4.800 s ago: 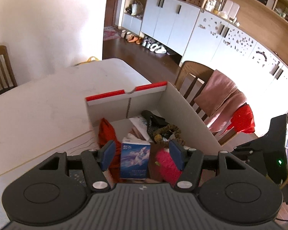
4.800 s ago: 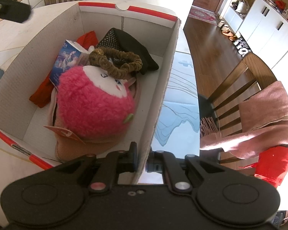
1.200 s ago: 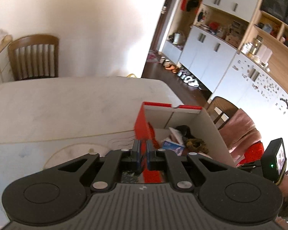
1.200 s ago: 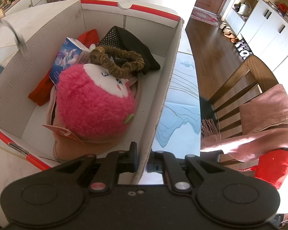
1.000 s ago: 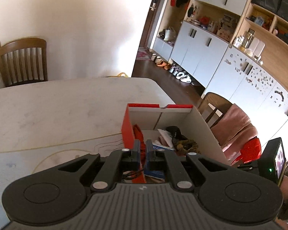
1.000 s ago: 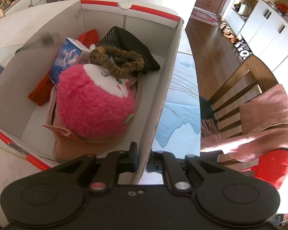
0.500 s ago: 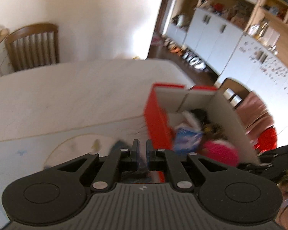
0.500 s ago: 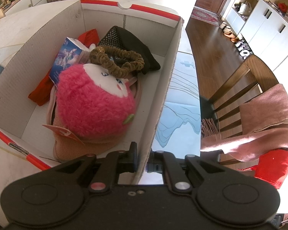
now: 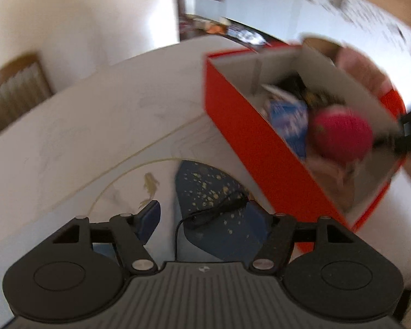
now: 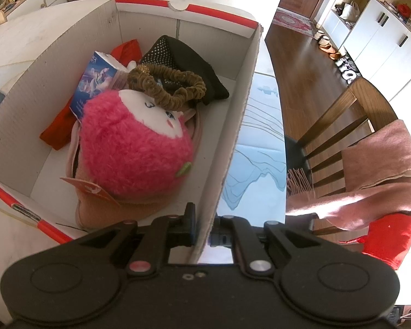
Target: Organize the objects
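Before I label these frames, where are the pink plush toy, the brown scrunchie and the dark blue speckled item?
pink plush toy [image 10: 134, 148]: right wrist view, fuzzy body.
brown scrunchie [image 10: 167, 85]: right wrist view, its near loop.
dark blue speckled item [image 9: 208, 189]: left wrist view, speckled top.

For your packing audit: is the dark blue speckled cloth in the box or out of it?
Out. The dark blue speckled cloth lies on the table beside the red box.

Left wrist view smears badly: the red box [image 9: 263, 148] and its contents blur, the blue packet [image 9: 290, 118] unreadable. The dark speckled item [image 9: 213, 192] runs under the gripper body, its near end hidden. In the right view, the pink plush [image 10: 134, 148] covers most of the tan item [image 10: 117, 208] beneath; the red cloth [image 10: 60, 128] shows only in part.
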